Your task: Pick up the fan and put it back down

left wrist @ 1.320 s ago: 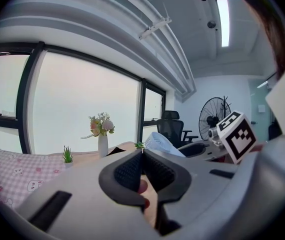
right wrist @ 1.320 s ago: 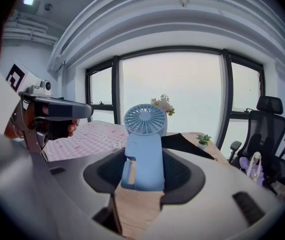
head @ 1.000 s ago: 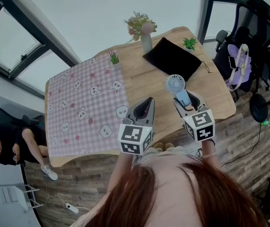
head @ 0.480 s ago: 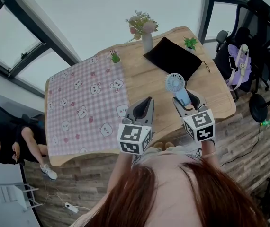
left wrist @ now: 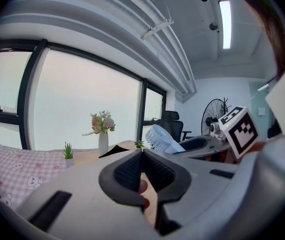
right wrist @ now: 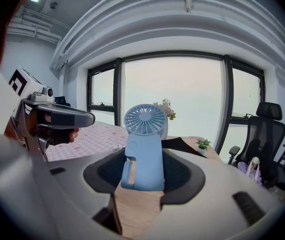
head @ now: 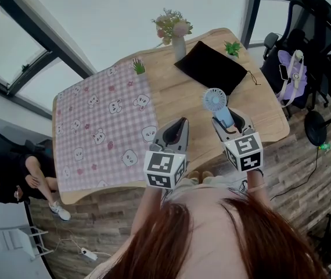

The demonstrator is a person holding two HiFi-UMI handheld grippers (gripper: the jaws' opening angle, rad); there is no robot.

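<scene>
A light-blue handheld fan (head: 215, 102) (right wrist: 143, 149) stands upright between the jaws of my right gripper (head: 227, 121) (right wrist: 144, 159), which is shut on its body. The round grille rises above the jaws, and the fan hangs over the front right part of the wooden table (head: 174, 100). My left gripper (head: 179, 125) (left wrist: 142, 153) is level with it to the left, its jaws shut with nothing between them. The left gripper view also catches the fan (left wrist: 162, 139) in the right gripper (left wrist: 198, 145) off to the right.
A pink checked cloth (head: 99, 129) covers the table's left half. At the back stand a vase of flowers (head: 179, 44), two small green plants (head: 138, 68) (head: 232, 49) and a black pouch (head: 211, 68). An office chair with a purple bag (head: 293, 77) is right; a seated person (head: 11, 179) is lower left.
The head view has shifted slightly. Both grippers and the fan have kept their places.
</scene>
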